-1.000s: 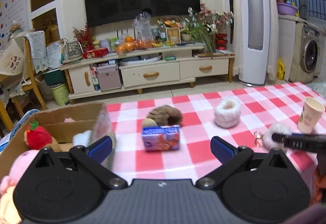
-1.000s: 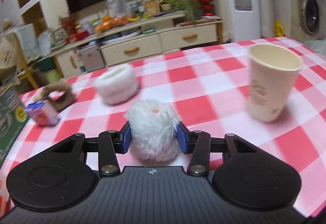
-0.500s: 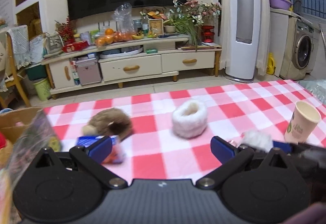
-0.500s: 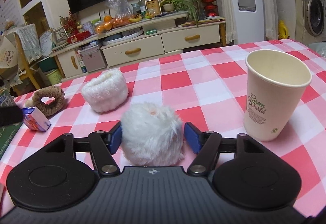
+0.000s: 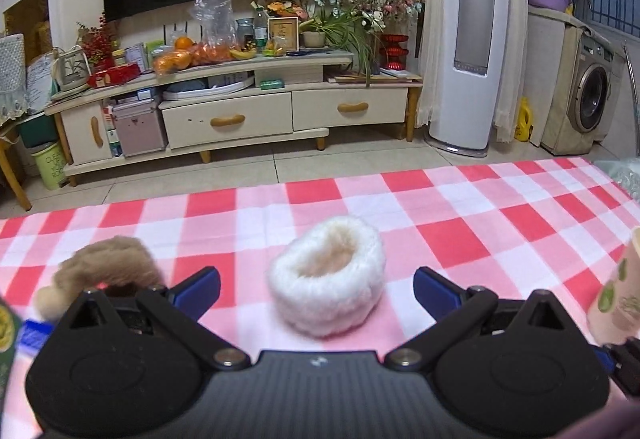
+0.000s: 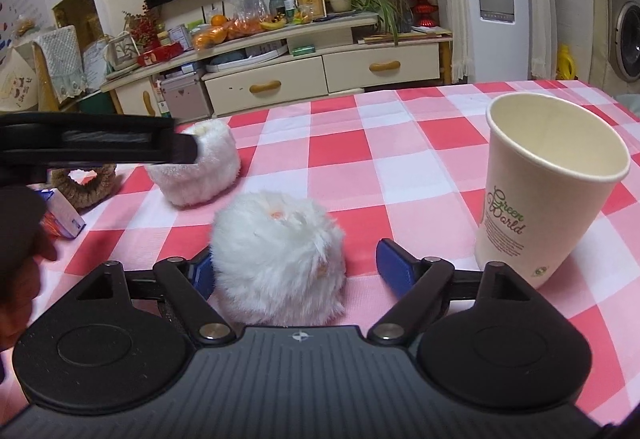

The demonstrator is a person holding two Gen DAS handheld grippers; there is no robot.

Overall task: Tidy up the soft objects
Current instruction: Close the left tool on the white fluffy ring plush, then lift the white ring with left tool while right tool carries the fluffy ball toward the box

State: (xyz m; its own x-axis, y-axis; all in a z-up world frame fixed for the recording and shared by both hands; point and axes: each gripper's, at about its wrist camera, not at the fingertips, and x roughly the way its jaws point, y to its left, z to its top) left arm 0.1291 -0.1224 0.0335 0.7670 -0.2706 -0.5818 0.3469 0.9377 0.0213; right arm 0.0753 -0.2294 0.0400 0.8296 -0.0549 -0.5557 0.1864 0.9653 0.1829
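A white fluffy ring (image 5: 326, 279) lies on the red-checked tablecloth (image 5: 460, 207), straight ahead of my left gripper (image 5: 316, 281), which is open with the ring between its spread fingers, untouched. A brown fuzzy ring (image 5: 108, 259) lies to the left of it. In the right wrist view a white pompom (image 6: 280, 251) rests on the cloth between the pads of my right gripper (image 6: 296, 259). Its jaws are opening; the right pad stands well off the fur. One left finger (image 6: 184, 151) reaches in over the white ring (image 6: 200, 175).
A paper cup (image 6: 548, 187) stands upright just right of the right gripper. A small blue carton (image 6: 62, 213) lies by the brown ring (image 6: 86, 185). A person's hand (image 6: 20, 259) is at the left edge. Beyond the table's far edge is the floor and a TV cabinet.
My left gripper has swung right, away from the cardboard box and carton, to face the white ring. My right gripper has let go of the pompom, which has puffed out.
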